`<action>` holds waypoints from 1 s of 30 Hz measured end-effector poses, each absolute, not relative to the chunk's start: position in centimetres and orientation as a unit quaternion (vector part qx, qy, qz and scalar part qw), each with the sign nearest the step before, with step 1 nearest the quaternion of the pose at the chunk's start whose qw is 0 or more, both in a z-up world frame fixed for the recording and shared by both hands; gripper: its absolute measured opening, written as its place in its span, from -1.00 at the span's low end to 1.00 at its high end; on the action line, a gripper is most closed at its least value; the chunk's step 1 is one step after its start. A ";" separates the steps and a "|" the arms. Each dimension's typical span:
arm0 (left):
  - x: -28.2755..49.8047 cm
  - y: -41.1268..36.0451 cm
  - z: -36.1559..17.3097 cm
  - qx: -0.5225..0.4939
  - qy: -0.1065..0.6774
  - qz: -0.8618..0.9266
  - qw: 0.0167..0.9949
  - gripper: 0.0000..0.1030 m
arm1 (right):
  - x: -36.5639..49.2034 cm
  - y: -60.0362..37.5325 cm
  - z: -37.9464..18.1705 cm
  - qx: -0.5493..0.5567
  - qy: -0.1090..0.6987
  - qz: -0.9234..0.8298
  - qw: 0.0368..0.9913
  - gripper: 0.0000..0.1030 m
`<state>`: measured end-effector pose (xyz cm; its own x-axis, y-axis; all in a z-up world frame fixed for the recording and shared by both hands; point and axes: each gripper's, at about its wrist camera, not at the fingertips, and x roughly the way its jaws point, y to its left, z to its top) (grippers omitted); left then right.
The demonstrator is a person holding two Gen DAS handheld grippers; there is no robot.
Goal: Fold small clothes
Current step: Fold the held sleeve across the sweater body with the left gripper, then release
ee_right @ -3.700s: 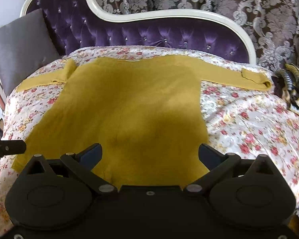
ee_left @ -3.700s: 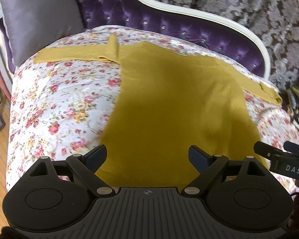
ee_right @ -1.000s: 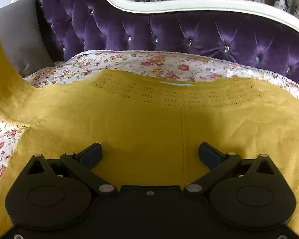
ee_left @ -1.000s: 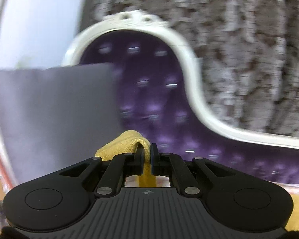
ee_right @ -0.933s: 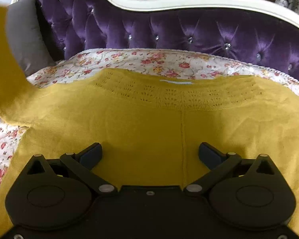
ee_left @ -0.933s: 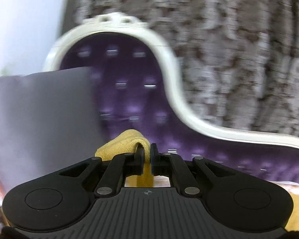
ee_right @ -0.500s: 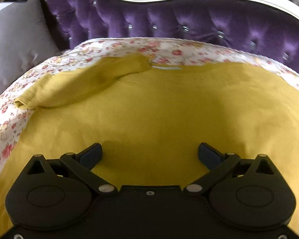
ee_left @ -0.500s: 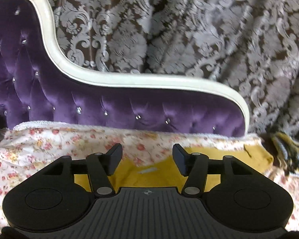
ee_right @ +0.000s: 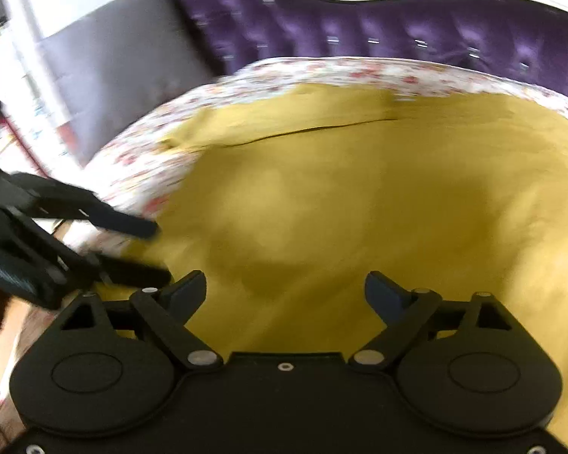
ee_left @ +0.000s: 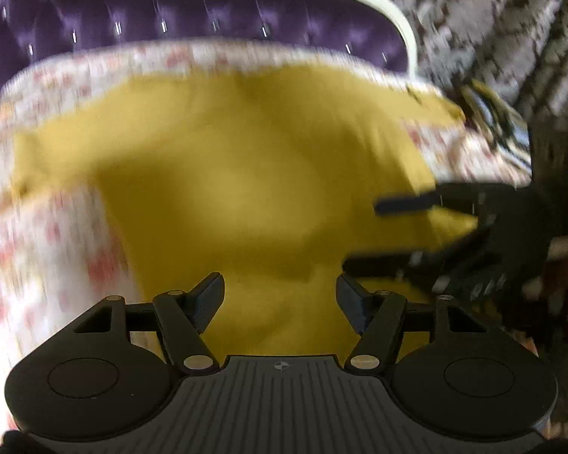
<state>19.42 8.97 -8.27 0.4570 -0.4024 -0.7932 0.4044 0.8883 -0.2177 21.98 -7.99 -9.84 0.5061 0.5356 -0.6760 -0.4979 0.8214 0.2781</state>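
A mustard sweater (ee_left: 253, 174) lies flat on the floral cover (ee_left: 38, 234). Its left sleeve (ee_right: 284, 117) is folded across the top of the body, while the right sleeve (ee_left: 428, 102) still stretches toward the couch's right end. My left gripper (ee_left: 280, 295) hovers over the sweater's lower part with its jaws opening and nothing between them. In the right wrist view it (ee_right: 151, 249) enters from the left, at the sweater's left edge. My right gripper (ee_right: 284, 291) is above the body, jaws wide and closing, empty. It (ee_left: 382, 232) also shows at the sweater's right side. Both views are motion-blurred.
A purple tufted backrest (ee_right: 397, 30) with a white frame rims the far side. A grey cushion (ee_right: 125, 60) leans at the left end. A striped cloth (ee_left: 500, 121) lies past the right end, before a patterned curtain (ee_left: 511, 19).
My left gripper let go of the left sleeve, which now lies folded over the upper body, and swung down over the sweater. The right gripper drew back from the collar and its jaws narrowed slightly.
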 end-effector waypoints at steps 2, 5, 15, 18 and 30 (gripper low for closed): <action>17.8 9.3 -9.0 0.010 0.485 -0.240 0.841 0.23 | 20.5 -7.6 -9.7 0.028 0.397 0.322 0.859 0.75; 15.5 10.3 -9.2 0.027 0.488 -0.233 0.841 0.23 | 18.6 -6.6 -9.7 0.017 0.400 0.340 0.851 0.75; 11.4 15.6 -6.7 0.009 0.469 -0.139 0.872 0.23 | 14.2 -2.1 -10.4 -0.019 0.391 0.427 0.815 0.74; 11.4 17.1 -5.7 -0.031 0.444 -0.103 0.890 0.24 | 12.7 0.1 -10.9 -0.026 0.395 0.474 0.787 0.74; 17.3 14.6 -2.8 -0.110 0.330 -0.036 0.937 0.24 | 22.0 -6.9 -6.4 0.017 0.335 0.329 0.883 0.62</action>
